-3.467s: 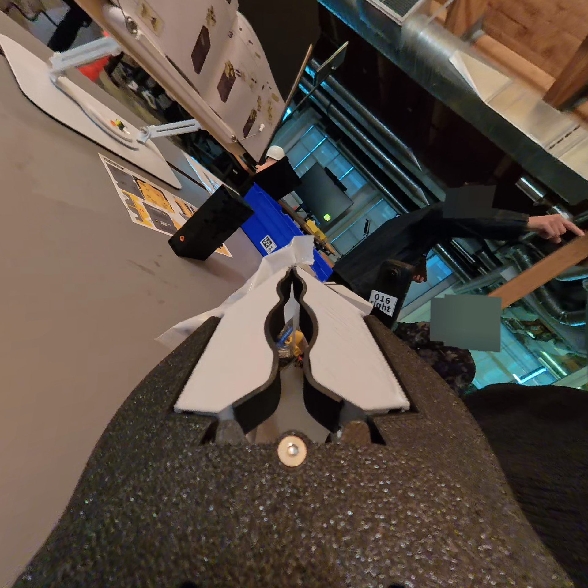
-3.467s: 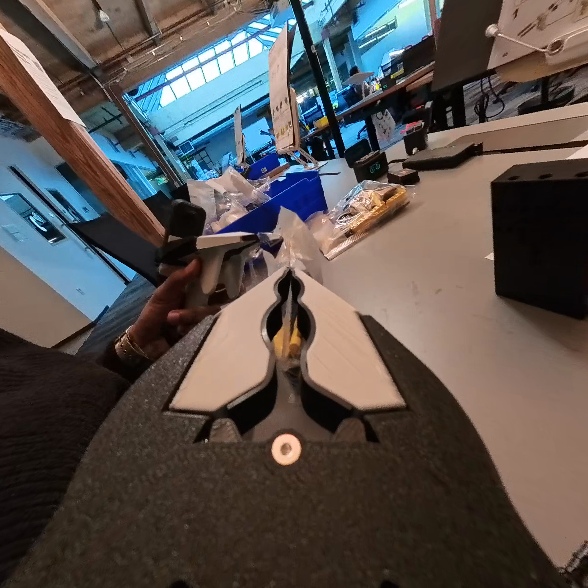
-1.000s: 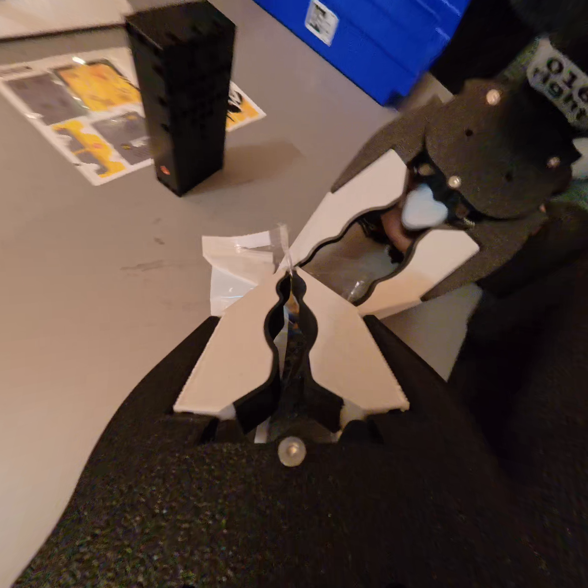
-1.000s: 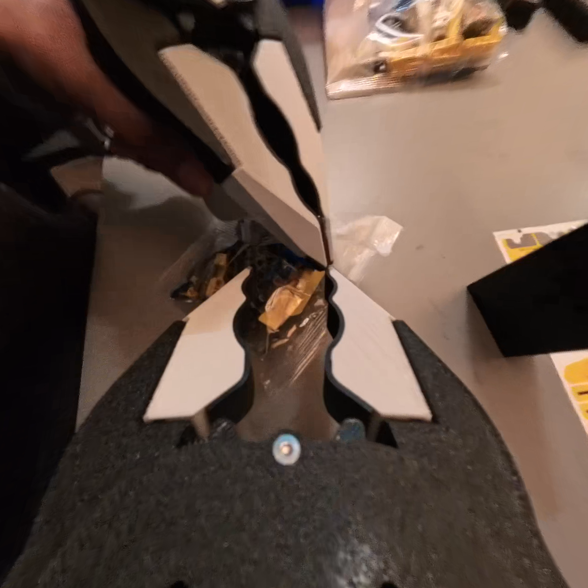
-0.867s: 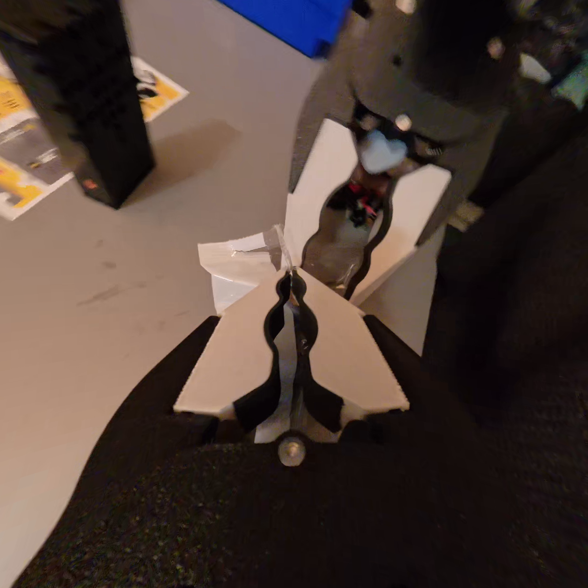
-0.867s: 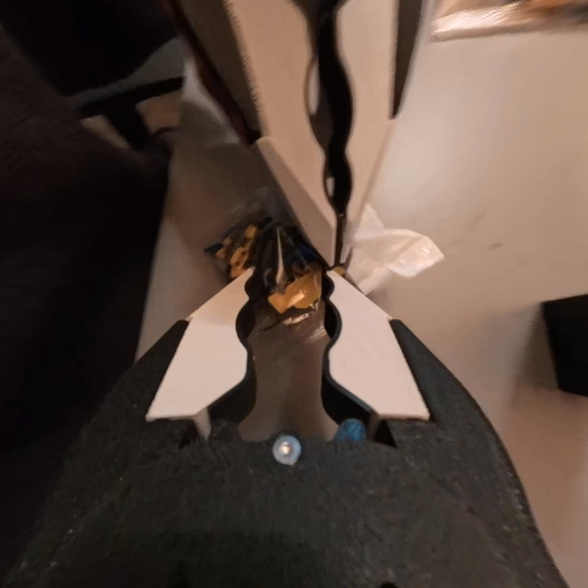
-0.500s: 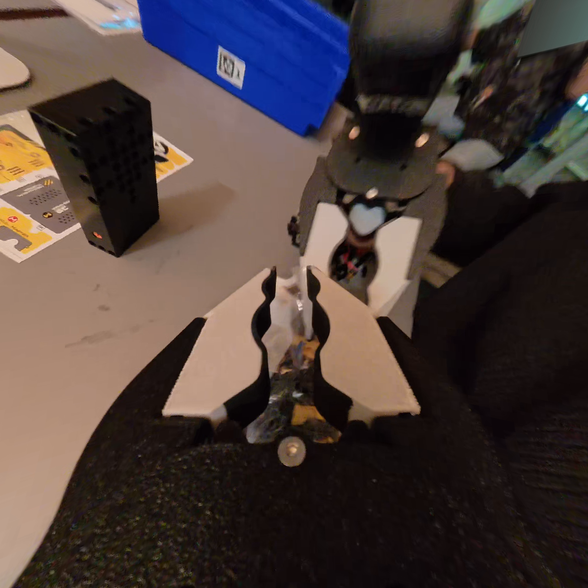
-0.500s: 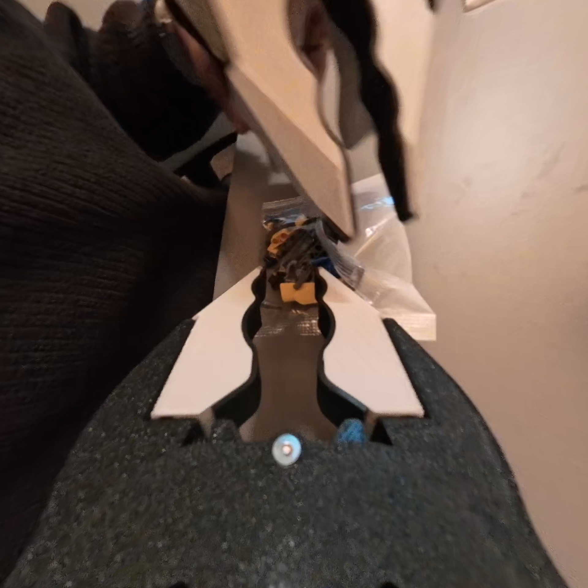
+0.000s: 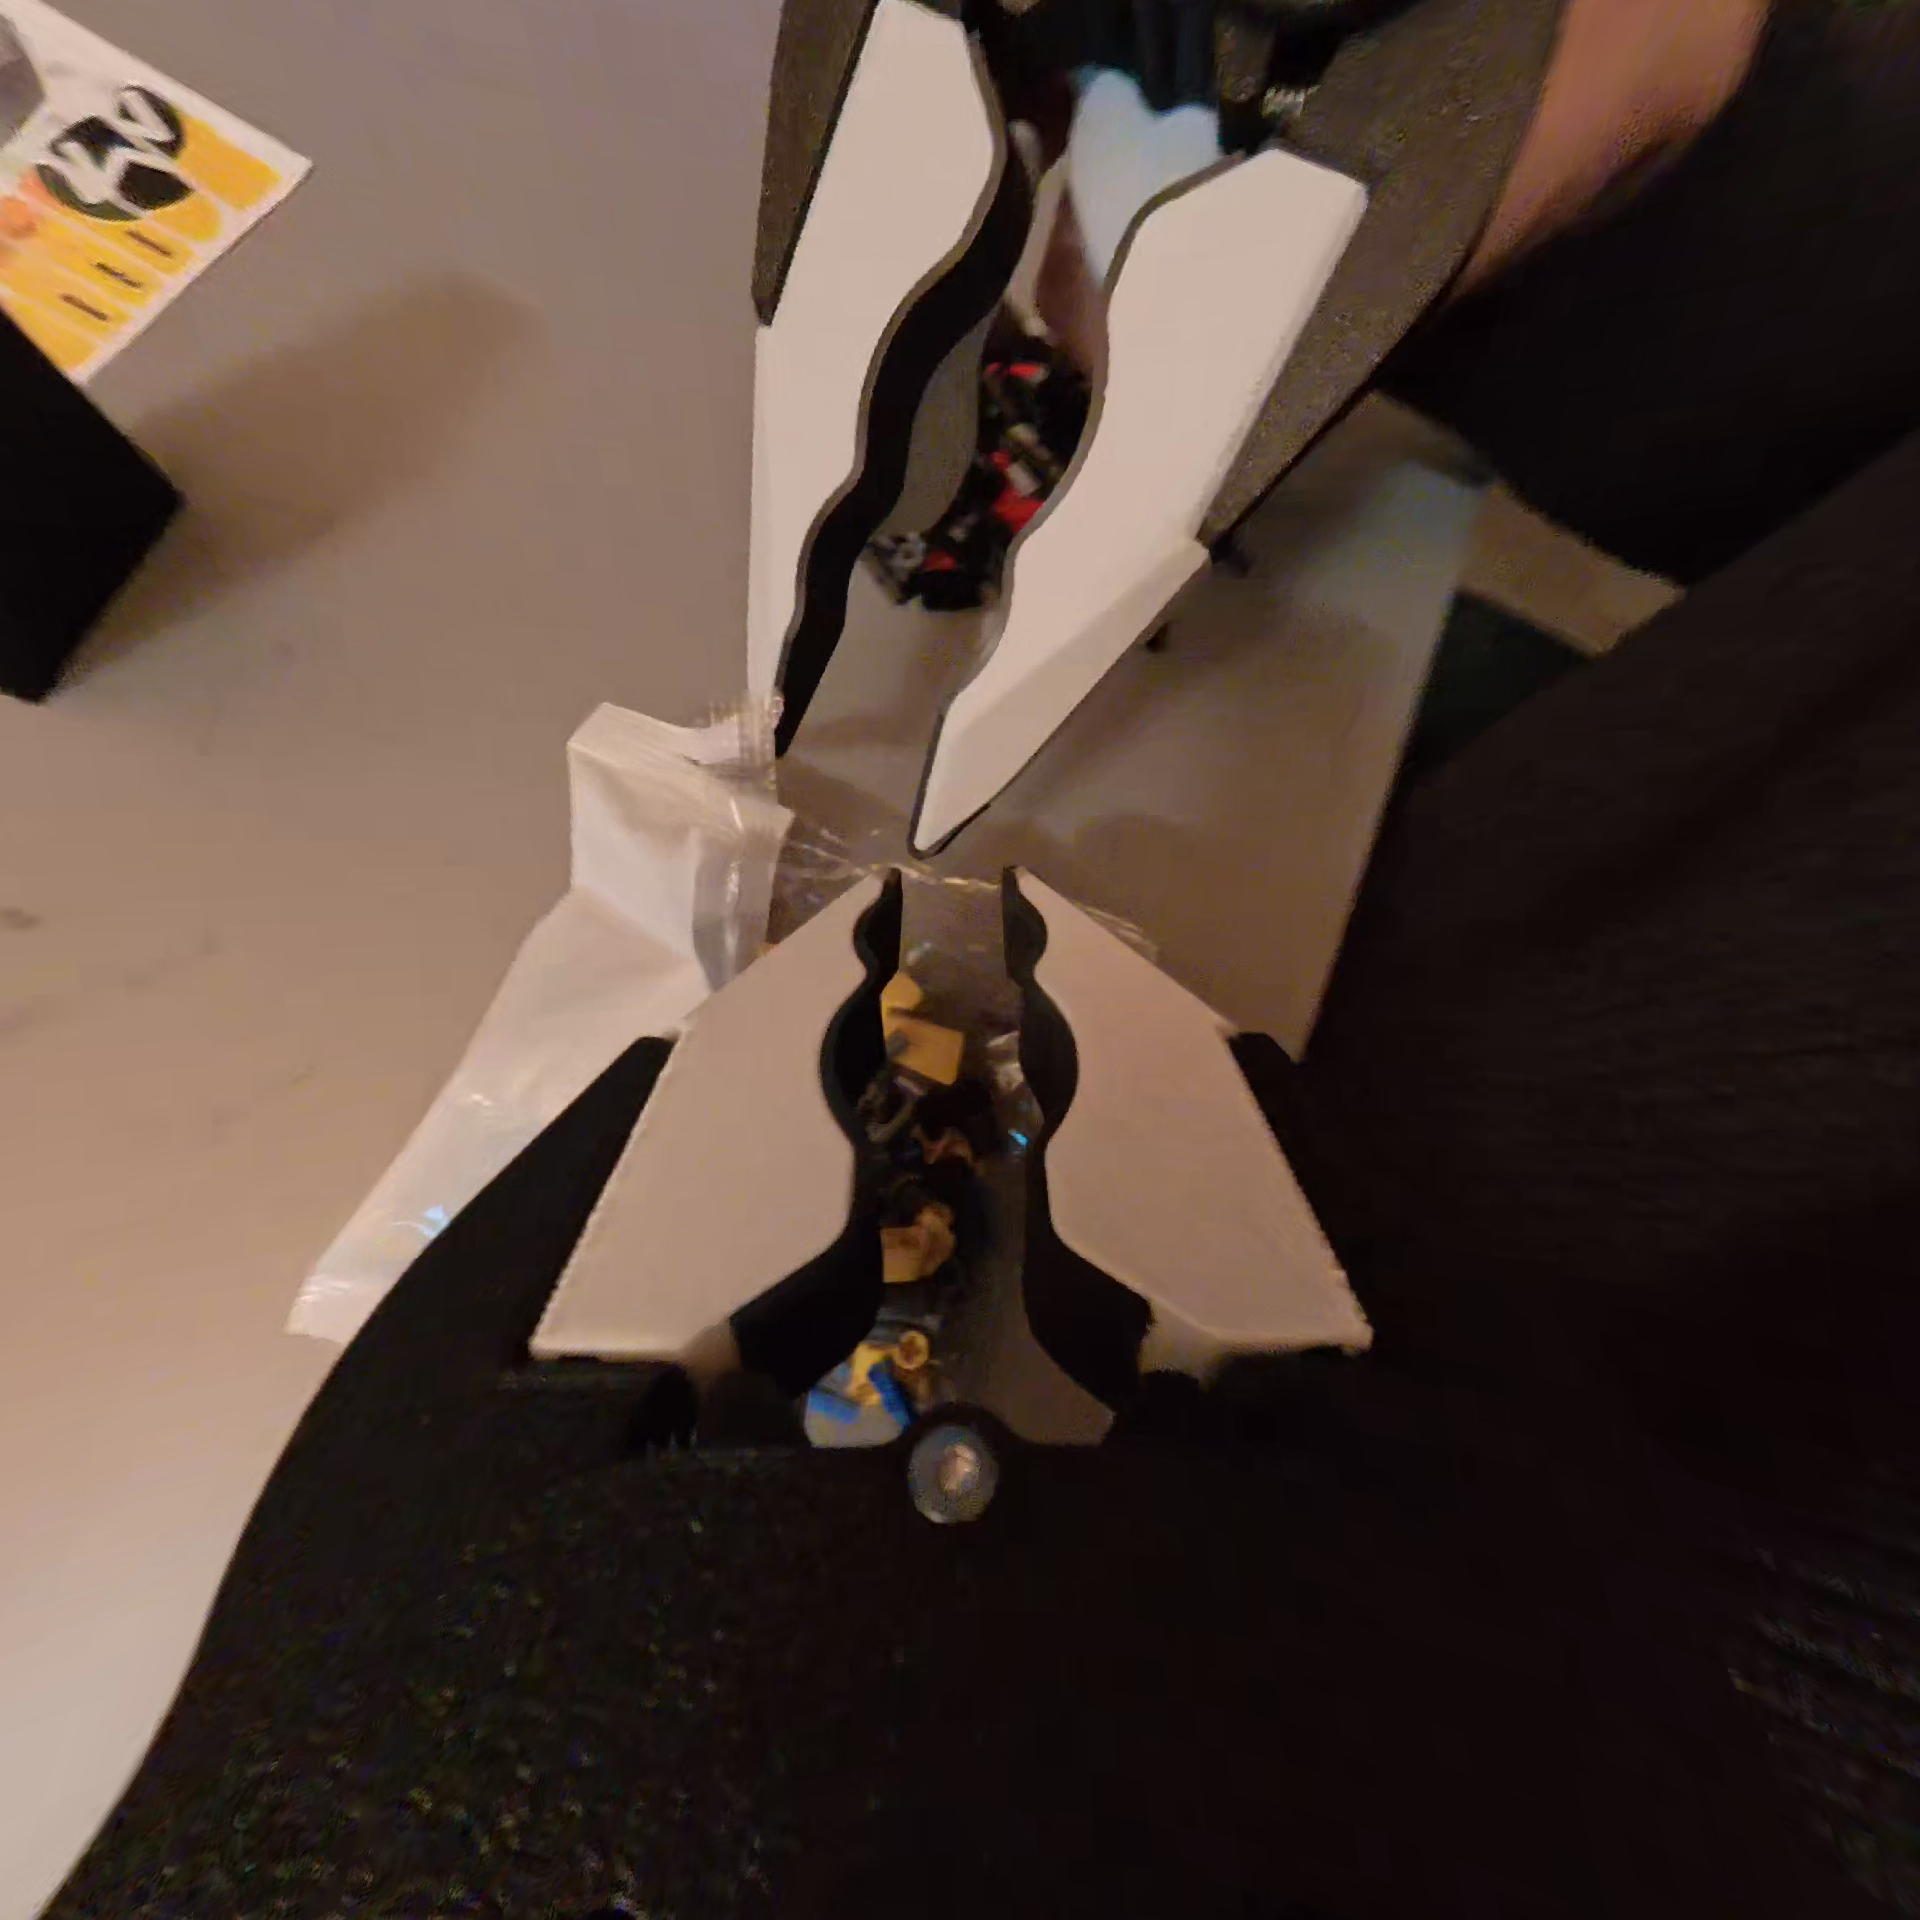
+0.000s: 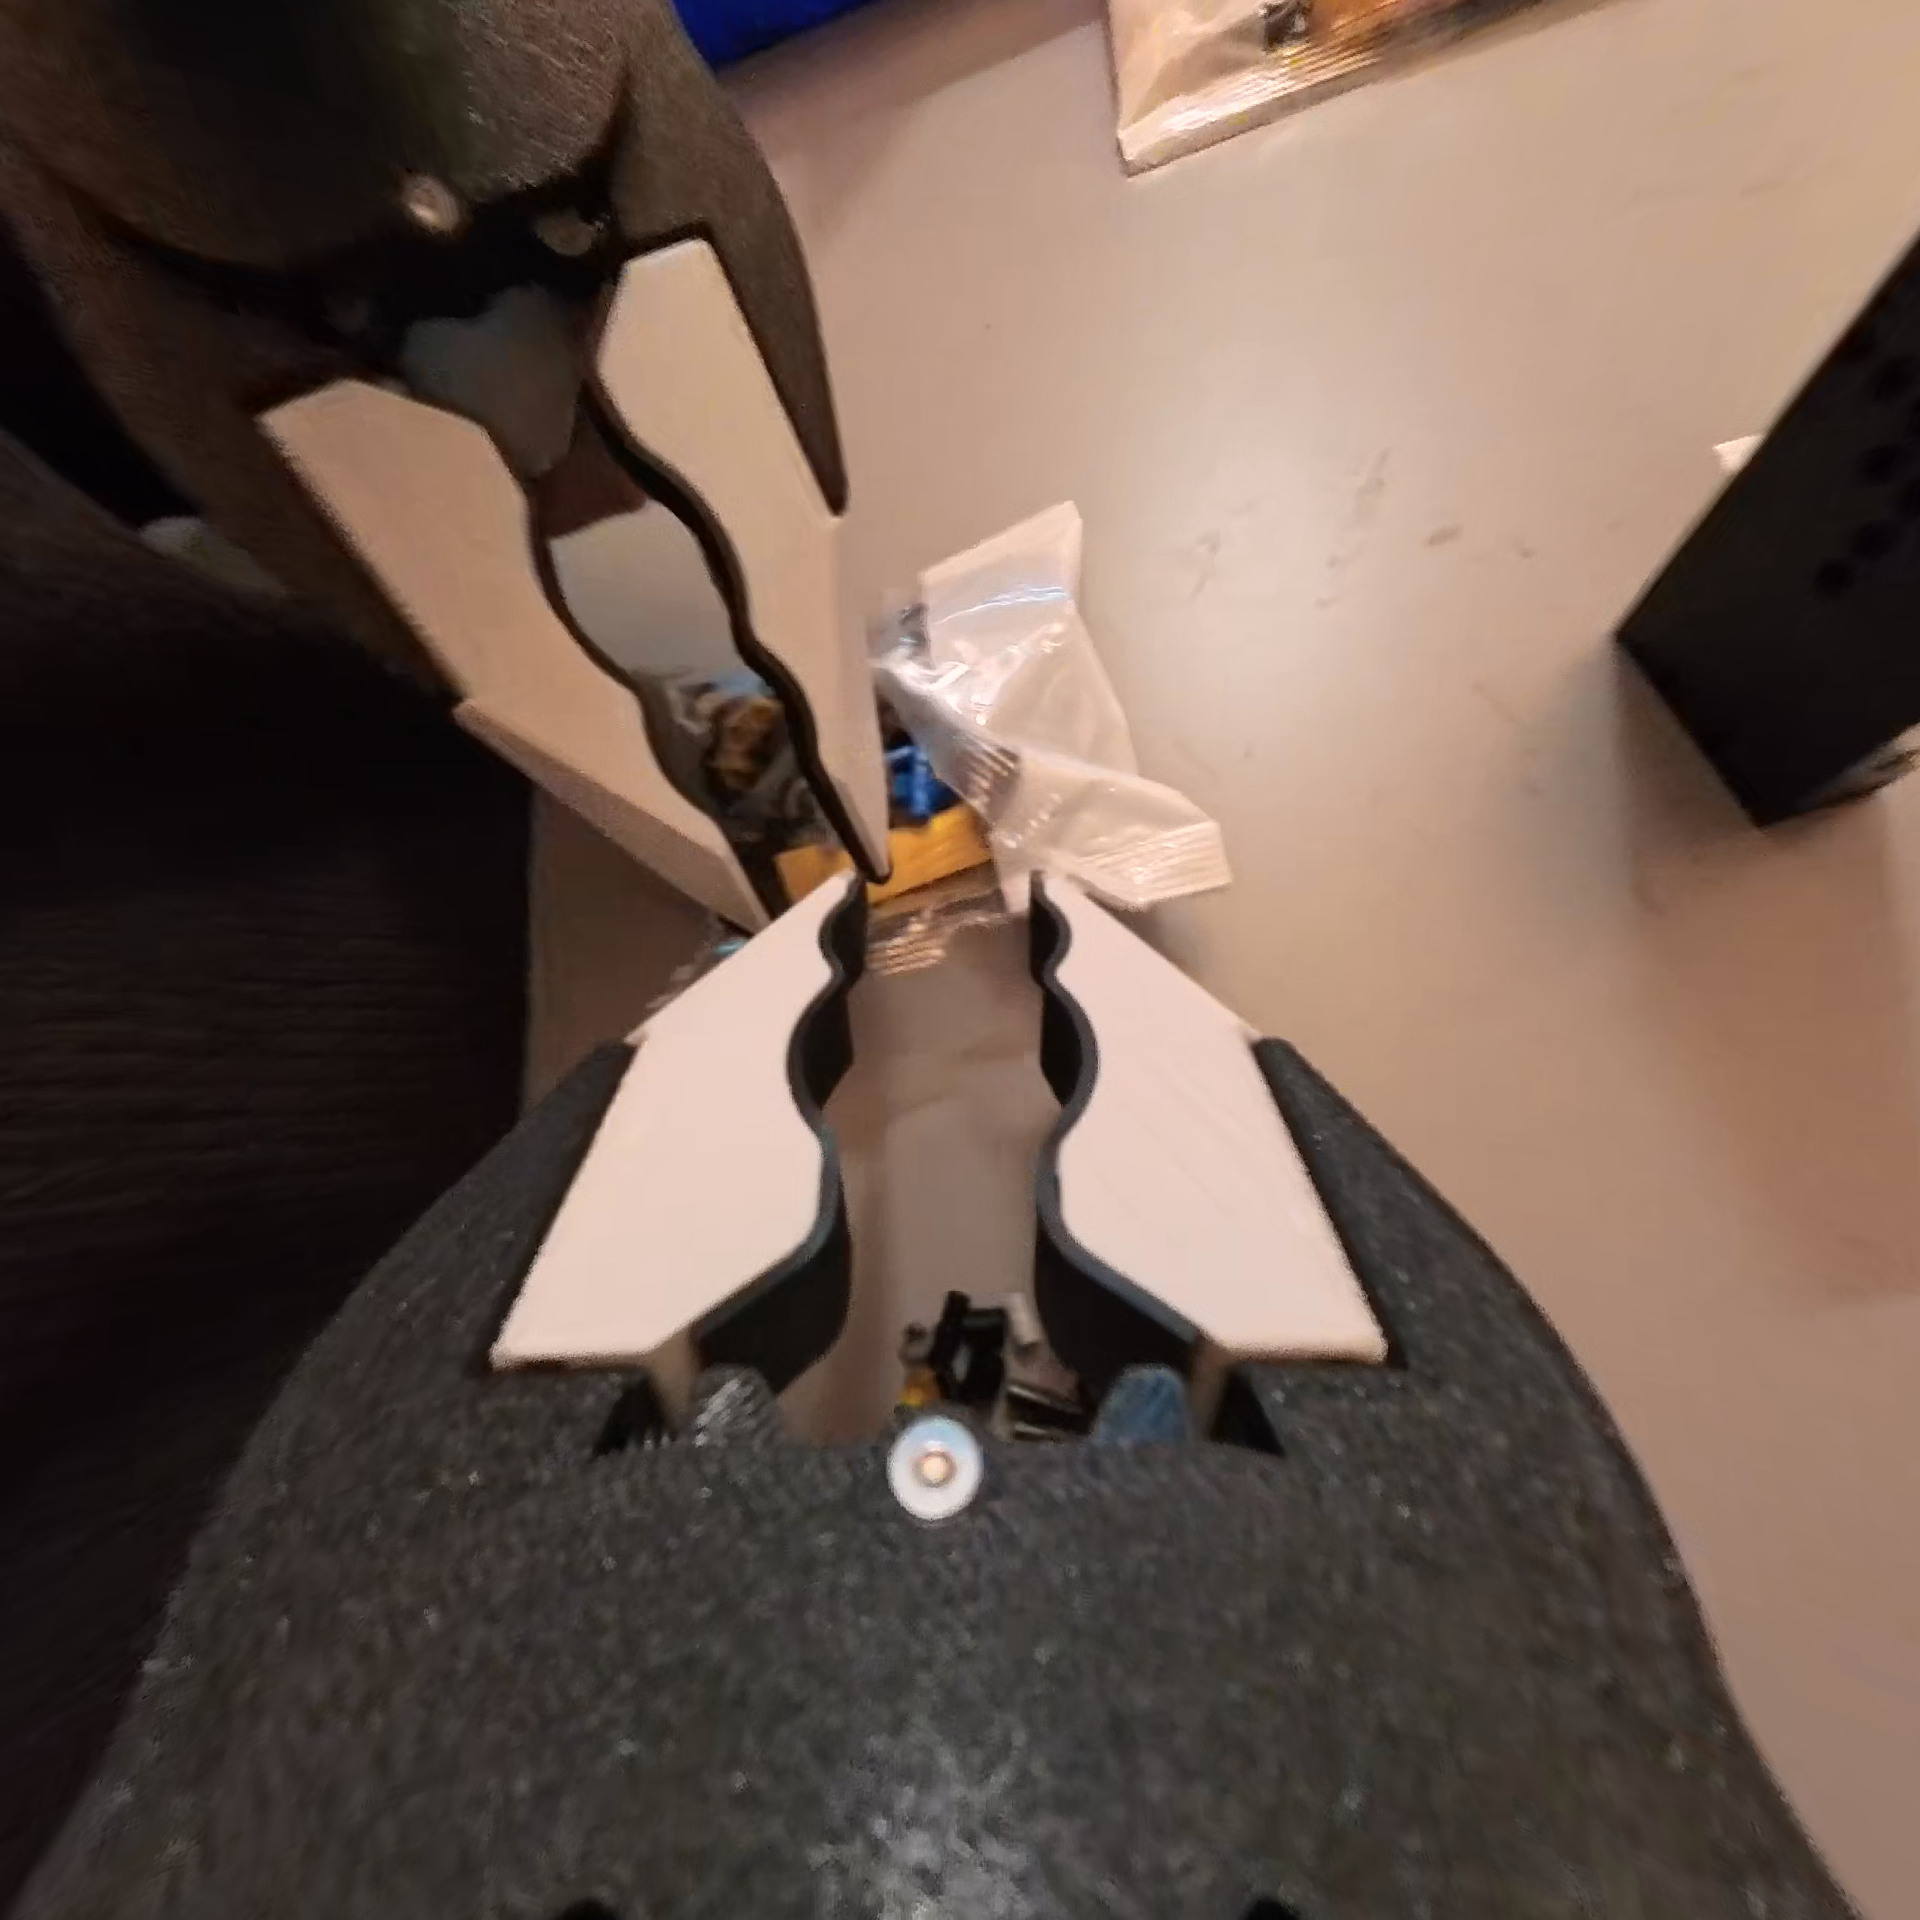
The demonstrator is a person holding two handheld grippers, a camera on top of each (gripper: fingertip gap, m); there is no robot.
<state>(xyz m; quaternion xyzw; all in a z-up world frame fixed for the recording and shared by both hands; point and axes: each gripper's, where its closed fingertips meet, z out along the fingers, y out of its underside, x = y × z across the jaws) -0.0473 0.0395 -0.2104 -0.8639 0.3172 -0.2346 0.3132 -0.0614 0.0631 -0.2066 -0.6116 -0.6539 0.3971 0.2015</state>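
A clear plastic bag [image 9: 665, 862] of small yellow, blue and black toy bricks lies on the grey table [image 9: 312, 623] near its front edge. My left gripper [image 9: 951, 883] is open right over it, and the bricks show between its fingers. My right gripper [image 9: 847, 779] comes in from the far side, also open, with its tips almost touching the bag's clear top. In the right wrist view the right gripper [image 10: 945, 883] is open just short of the bag [image 10: 1049, 727], and the left gripper [image 10: 810, 883] points down at the bricks from the upper left.
A black perforated block [image 10: 1787, 582] stands to the right and also shows in the left wrist view [image 9: 52, 520]. A printed yellow sheet [image 9: 114, 187] lies beside it. Another bag of bricks [image 10: 1299, 62] lies farther back. A person's dark sleeve [image 9: 1662, 935] fills the near side. The grippers are tip to tip, or close to it. The black perforated block [image 10: 1787, 582] is about 15 centimeters from both grippers' fingertips.
Both grippers were shut on the bag and held it up. They came down to the table; the right opened first, then the left. The bag now lies loose on the table.
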